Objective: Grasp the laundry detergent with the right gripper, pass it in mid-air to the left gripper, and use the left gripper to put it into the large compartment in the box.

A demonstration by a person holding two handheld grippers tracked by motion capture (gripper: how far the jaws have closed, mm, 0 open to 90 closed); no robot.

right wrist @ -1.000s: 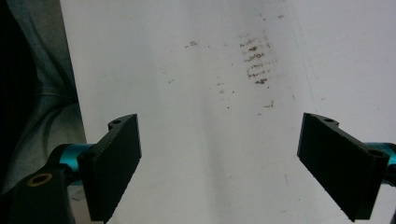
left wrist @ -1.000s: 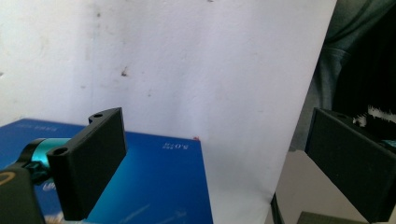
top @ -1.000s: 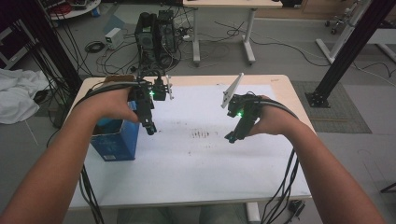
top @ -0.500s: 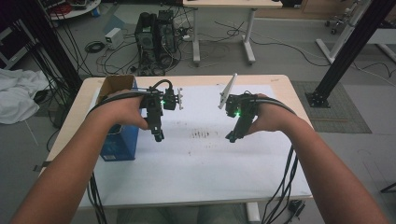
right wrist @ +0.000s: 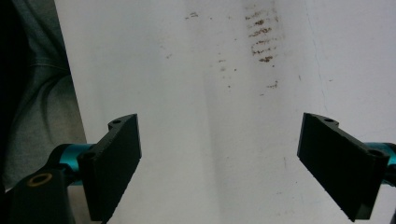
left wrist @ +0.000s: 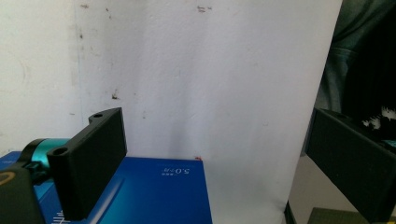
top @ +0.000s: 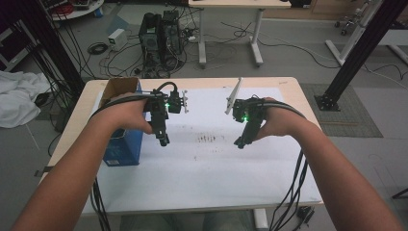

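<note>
I hold a gripper in each hand low over a white sheet point(top: 211, 178) that covers the table. My left gripper point(top: 163, 140) points down at the sheet just right of a blue box point(top: 122, 147). In the left gripper view this gripper point(left wrist: 215, 126) is open with nothing between its jaws, and the blue box point(left wrist: 154, 191) lies below them. My right gripper point(top: 239, 143) hovers right of a patch of brown stains point(top: 207, 139). Seen in its own view, the right gripper point(right wrist: 222, 126) is open wide over bare sheet, the stains point(right wrist: 259, 32) ahead of it.
The blue box has an open cardboard top point(top: 119, 86) at the table's left edge. Cables point(top: 288, 192) trail from both grippers over the near edge. Behind the table are a computer tower point(top: 161, 33) and a white desk point(top: 231, 29). A black post point(top: 361, 53) stands at right.
My left gripper has moved right, away from the blue box toward the stains, and a little nearer to me. The right gripper has barely shifted.
</note>
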